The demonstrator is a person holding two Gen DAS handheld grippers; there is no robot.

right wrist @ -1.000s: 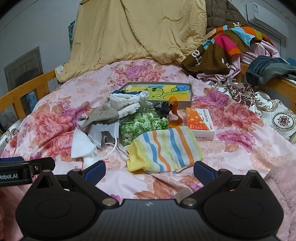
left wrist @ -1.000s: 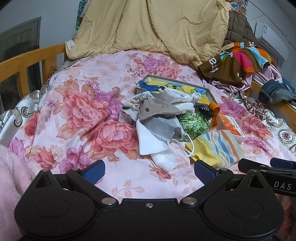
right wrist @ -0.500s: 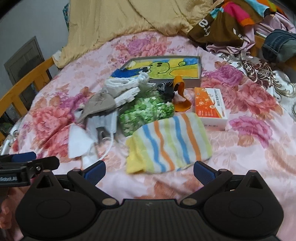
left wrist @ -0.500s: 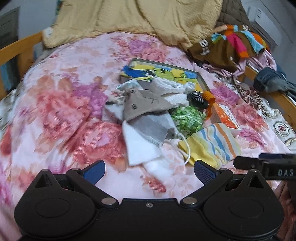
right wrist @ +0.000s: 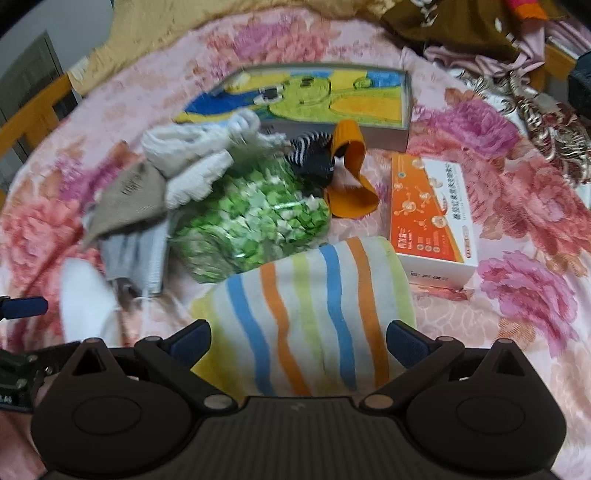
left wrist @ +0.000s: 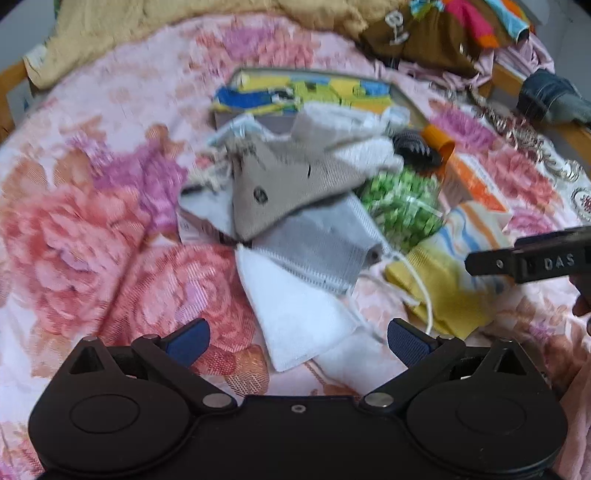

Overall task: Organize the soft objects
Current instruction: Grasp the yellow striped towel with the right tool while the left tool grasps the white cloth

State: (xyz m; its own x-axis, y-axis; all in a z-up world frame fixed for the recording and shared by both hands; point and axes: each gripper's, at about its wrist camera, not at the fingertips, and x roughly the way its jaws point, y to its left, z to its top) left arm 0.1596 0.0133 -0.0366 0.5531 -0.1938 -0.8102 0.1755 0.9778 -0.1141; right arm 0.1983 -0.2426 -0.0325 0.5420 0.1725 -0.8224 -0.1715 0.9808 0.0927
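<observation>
A heap of soft things lies on the floral bedspread (left wrist: 92,229). In the left wrist view a white mask (left wrist: 295,314) lies nearest, with a grey mask (left wrist: 317,251) and a beige cloth (left wrist: 288,181) behind it. My left gripper (left wrist: 297,338) hangs open just over the white mask's near edge. In the right wrist view a striped cloth (right wrist: 314,306) lies right in front of my open right gripper (right wrist: 298,339), its near part between the fingers. A green-patterned bag (right wrist: 255,221), white knits (right wrist: 192,147) and an orange-and-black sock (right wrist: 347,173) lie beyond.
A flat box with a yellow cartoon lid (right wrist: 314,96) sits behind the heap. An orange-and-white carton (right wrist: 432,218) lies to the right. A yellow blanket (left wrist: 184,22) and piled clothes (left wrist: 443,33) line the far side. Wooden bed rails (right wrist: 33,122) border the left.
Both grippers have moved forward and down toward the heap. The white mask and the striped cloth now sit much closer to the fingertips. Both stay open.
</observation>
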